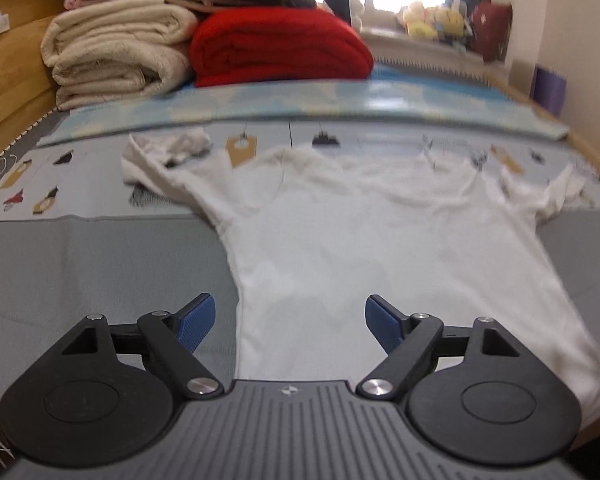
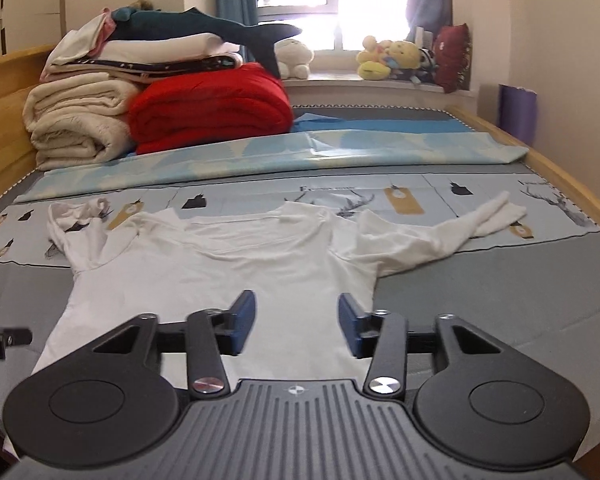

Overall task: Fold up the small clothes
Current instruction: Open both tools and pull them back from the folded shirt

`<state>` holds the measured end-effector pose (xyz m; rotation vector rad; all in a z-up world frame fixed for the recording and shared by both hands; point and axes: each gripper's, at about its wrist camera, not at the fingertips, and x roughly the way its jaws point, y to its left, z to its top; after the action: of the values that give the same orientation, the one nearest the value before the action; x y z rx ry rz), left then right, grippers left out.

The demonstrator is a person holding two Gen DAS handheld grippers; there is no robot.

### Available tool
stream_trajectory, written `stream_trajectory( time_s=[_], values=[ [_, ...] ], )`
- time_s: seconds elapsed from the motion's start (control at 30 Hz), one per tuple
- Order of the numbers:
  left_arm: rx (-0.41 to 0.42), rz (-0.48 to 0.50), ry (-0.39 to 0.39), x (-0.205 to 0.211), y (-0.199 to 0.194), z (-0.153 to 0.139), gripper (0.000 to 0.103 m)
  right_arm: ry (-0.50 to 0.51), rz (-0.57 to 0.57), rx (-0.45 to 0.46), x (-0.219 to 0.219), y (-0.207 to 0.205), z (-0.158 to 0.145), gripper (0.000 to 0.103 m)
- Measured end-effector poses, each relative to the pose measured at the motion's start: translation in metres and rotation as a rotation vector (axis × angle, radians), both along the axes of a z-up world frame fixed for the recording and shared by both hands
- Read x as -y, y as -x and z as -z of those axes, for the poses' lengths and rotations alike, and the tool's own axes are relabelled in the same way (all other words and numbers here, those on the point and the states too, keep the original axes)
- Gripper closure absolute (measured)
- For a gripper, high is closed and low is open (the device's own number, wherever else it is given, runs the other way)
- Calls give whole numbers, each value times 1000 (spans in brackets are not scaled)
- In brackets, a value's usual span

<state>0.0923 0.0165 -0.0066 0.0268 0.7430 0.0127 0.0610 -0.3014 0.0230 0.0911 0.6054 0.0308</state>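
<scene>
At the head of the bed (image 2: 560, 280), a red blanket (image 2: 212, 108) and cream quilts (image 2: 76, 120) are seen stacked with a plush shark (image 2: 220, 32) on top, soft toys (image 2: 392, 60) are lined along the windowsill, and nothing is found lying between either gripper and the garment. The left wrist view is blurred, so the far sleeve ends there are hard to make out, and the hem is hidden behind both gripper bodies. The white long-sleeved shirt (image 2: 228, 264) is laid flat across the bed, collar away, one sleeve bunched, the other stretched out; the left gripper (image 1: 288, 316) is held wide open and the right gripper (image 2: 296, 316) open, nothing grasped by the fingers.
</scene>
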Motion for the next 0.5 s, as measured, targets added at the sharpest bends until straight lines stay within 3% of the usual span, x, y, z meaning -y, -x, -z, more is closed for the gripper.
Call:
stream_trajectory(
  time_s=[0.23,0.3,0.5],
  values=[
    [77,-32,5,4,-8,-50,17,-27,-17,45,-12,-3,-18,49],
    [92,-27,37,3,-13,-65,17,-19,-18,60,-15,-4,-24,49],
    [64,17,105,6,-67,-106,17,9,-36,115,-19,-4,-52,49]
  ],
)
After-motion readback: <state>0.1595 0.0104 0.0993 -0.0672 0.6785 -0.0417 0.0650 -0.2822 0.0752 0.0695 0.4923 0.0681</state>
